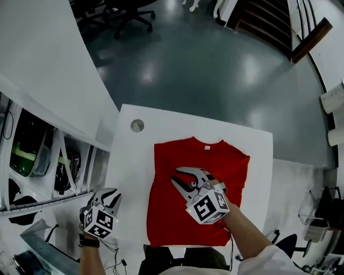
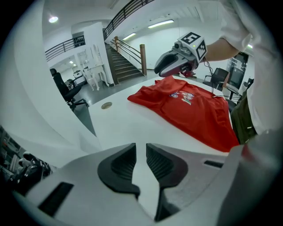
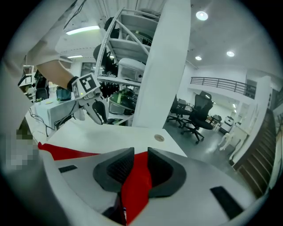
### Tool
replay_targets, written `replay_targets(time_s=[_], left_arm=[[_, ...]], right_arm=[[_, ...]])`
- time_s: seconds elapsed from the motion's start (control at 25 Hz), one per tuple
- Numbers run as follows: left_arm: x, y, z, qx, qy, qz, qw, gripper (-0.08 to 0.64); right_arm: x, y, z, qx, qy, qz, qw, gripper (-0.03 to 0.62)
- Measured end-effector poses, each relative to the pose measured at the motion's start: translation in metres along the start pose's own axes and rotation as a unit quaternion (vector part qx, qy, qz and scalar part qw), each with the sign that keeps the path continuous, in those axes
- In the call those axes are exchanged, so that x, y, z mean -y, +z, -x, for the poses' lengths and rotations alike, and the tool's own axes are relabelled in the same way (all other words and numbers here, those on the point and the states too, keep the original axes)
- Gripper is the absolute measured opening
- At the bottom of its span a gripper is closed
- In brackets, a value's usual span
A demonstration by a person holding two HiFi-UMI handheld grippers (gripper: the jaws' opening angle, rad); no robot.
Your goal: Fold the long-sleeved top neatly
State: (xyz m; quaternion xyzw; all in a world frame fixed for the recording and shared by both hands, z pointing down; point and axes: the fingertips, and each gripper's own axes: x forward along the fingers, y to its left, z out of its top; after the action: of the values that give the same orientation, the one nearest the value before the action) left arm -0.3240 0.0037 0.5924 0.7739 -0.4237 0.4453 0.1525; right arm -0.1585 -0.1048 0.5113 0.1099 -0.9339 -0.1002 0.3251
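Red top point(image 1: 167, 210) flat on table point(image 1: 130, 161) | left tongs point(image 2: 141, 152) parted, empty | right tongs point(image 3: 140, 155) parted, red cloth between

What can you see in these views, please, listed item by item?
Red fabric top: one, red, flat on the table.
White rectangular table: one, white, centre.
Round grey metal disc: one, grey, table's far left corner.
Black office chairs: at least two, black, floor beyond table.
White open shelving rack: one, white, left of the table.
Left gripper: one, white and black, by table's left edge, jaws apart, empty.
Right gripper: one, white and black, above the top, red fabric between parted jaws.
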Motion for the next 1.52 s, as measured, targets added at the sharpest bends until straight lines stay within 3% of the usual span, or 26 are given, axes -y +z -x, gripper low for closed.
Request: replay_targets(time_s=[0.32, 0.56, 0.76, 1.08, 1.52], left_arm=[[0.029, 0.046, -0.013, 0.037, -0.03, -0.023, 0.9986, 0.077], [0.049, 0.078, -0.02, 0.076, -0.071, -0.041, 0.9937, 0.077], [0.06, 0.11, -0.018, 0.09, -0.076, -0.063, 0.9911, 0.078], [0.078, 0.137, -0.016, 0.101, -0.047, -0.051, 0.9925, 0.078], [0.141, 0.102, -0.003, 0.078, -0.034, -0.046, 0.9953, 0.081]], right_arm=[[0.036, -0.073, 0.073, -0.036, -0.102, -0.076, 0.991, 0.106], [0.044, -0.119, 0.144, -0.075, -0.201, -0.147, 0.966, 0.106], [0.039, -0.136, 0.197, -0.087, -0.248, -0.188, 0.947, 0.107], [0.037, -0.155, 0.245, -0.069, -0.277, -0.204, 0.936, 0.107], [-0.021, -0.18, 0.267, -0.057, -0.251, -0.209, 0.944, 0.107]])
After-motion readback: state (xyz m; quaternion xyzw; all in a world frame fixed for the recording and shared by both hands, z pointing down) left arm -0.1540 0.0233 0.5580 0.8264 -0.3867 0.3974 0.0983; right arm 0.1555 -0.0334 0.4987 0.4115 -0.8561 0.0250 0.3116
